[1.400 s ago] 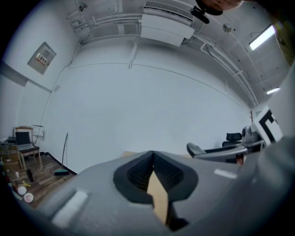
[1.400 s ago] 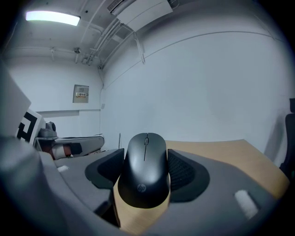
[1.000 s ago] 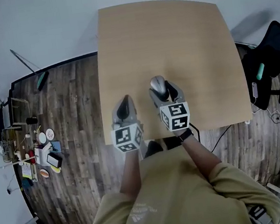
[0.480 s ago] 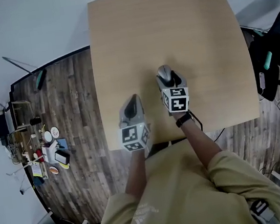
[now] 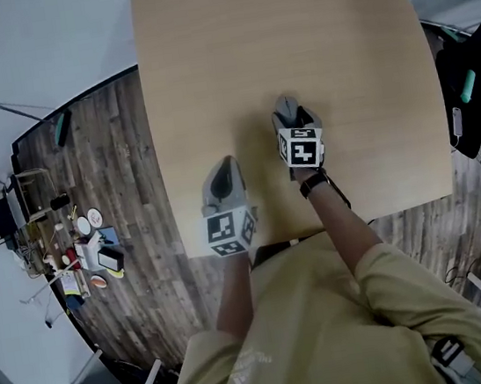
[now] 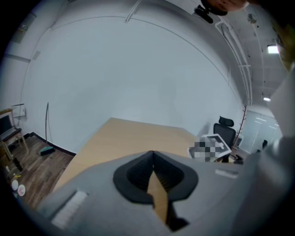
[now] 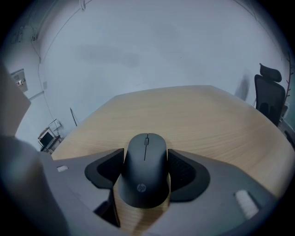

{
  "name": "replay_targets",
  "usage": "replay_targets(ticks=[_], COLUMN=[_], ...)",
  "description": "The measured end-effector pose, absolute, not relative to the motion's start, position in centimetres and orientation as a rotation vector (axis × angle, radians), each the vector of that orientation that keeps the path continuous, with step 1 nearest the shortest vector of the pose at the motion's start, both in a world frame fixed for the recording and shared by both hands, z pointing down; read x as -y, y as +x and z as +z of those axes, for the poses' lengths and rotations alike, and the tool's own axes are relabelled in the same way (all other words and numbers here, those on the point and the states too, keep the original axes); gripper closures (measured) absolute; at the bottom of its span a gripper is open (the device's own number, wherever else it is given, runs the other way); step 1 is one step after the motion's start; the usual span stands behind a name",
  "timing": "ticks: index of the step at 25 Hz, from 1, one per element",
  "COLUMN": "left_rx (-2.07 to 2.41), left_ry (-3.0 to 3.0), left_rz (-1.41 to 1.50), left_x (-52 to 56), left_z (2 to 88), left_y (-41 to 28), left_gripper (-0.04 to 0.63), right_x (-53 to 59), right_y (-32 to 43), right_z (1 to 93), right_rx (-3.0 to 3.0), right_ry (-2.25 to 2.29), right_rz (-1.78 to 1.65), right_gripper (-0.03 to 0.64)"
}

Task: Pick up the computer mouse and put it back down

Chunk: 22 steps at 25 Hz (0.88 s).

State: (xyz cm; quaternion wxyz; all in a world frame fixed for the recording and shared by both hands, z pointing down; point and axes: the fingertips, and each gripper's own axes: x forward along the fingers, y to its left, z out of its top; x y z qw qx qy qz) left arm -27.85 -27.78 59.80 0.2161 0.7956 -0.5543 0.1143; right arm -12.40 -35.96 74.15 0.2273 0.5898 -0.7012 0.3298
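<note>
Farther across the table (image 5: 206,76), mouse (image 7: 145,168) is carried, clamped in right gripper (image 5: 292,115).
Put-down is judged pending; left gripper (image 5: 224,173) closed, empty.

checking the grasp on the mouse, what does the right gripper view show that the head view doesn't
Only the right gripper view: the top of the mouse in full, with scroll wheel and logo, and the right gripper with its jaws pressed against both sides of it.
Only the head view: the left gripper nearer the table edge, the person's arms, and clutter on the floor.
Both: the wooden table and the mouse in the right gripper, though the head view shows only its front tip.
</note>
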Motion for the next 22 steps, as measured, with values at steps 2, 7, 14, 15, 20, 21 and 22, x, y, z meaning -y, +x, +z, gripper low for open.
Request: replay_targets(ticks=[2, 7, 14, 15, 20, 21, 22], left_rx=[1.531, 1.52, 1.523, 1.524, 1.532, 1.532, 1.531], left_ry=[2.203, 2.218, 2.28, 2.291, 2.342, 2.354, 2.367], left_rz=[0.327, 0.33, 0.305, 0.296, 0.245, 0.235, 0.226], left_x=[27.9, 28.2, 27.6, 27.5, 26.6, 26.4, 26.2], left_z=[60.2, 60.1, 57.8, 57.3, 54.3, 53.7, 53.2], left_y=[-27.8, -27.6, -27.3, -27.3, -27.5, -27.4, -27.4], left_gripper=[0.594, 0.594, 0.594, 0.594, 0.594, 0.594, 0.594], right_x=[35.7, 35.4, 34.2, 33.8, 31.2, 30.6, 30.0], right_y=[-12.4, -12.0, -11.7, -11.7, -11.6, -11.6, -11.7], right_z=[75.0, 76.6, 72.9, 71.6, 64.1, 62.5, 61.0], right_rx=[1.914, 1.86, 1.945, 1.973, 2.128, 2.161, 2.192], right_ry=[1.613, 1.607, 1.615, 1.622, 1.652, 1.663, 1.674], right_rz=[0.906, 0.896, 0.82, 0.795, 0.646, 0.618, 0.588], right_gripper=[0.314, 0.314, 0.327, 0.346, 0.454, 0.47, 0.481])
